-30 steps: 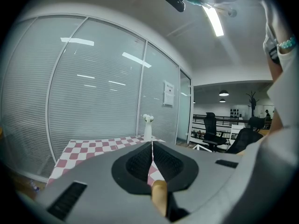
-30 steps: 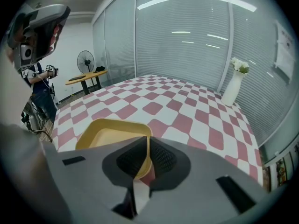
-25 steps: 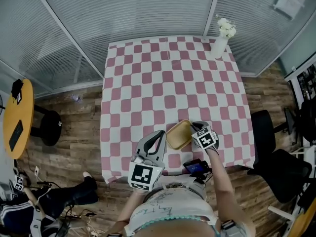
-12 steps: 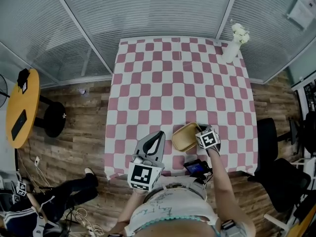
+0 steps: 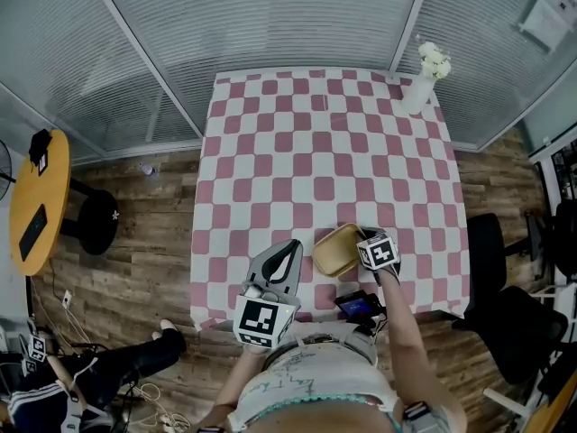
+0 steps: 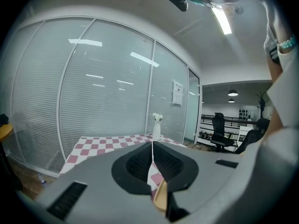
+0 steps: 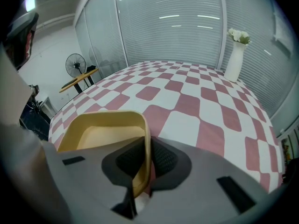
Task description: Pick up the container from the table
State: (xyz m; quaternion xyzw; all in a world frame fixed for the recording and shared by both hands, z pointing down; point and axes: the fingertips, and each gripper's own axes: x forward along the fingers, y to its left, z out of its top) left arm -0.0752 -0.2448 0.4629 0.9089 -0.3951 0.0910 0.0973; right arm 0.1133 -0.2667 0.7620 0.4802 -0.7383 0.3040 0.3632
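The yellow container (image 5: 334, 251), seen low and central in the head view near the checked table's (image 5: 270, 152) lower edge, is clamped by its right wall between the right gripper's (image 7: 145, 158) jaws, while the left gripper's (image 6: 152, 161) jaws are pressed together, empty.

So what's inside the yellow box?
The yellow container looks empty, showing only its bare floor. The right gripper, clamped on its wall, covers the near corner.

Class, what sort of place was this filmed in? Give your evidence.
Probably an office meeting room: glass partition walls with blinds, black swivel office chairs, and one table under a pink-and-white checked cloth.
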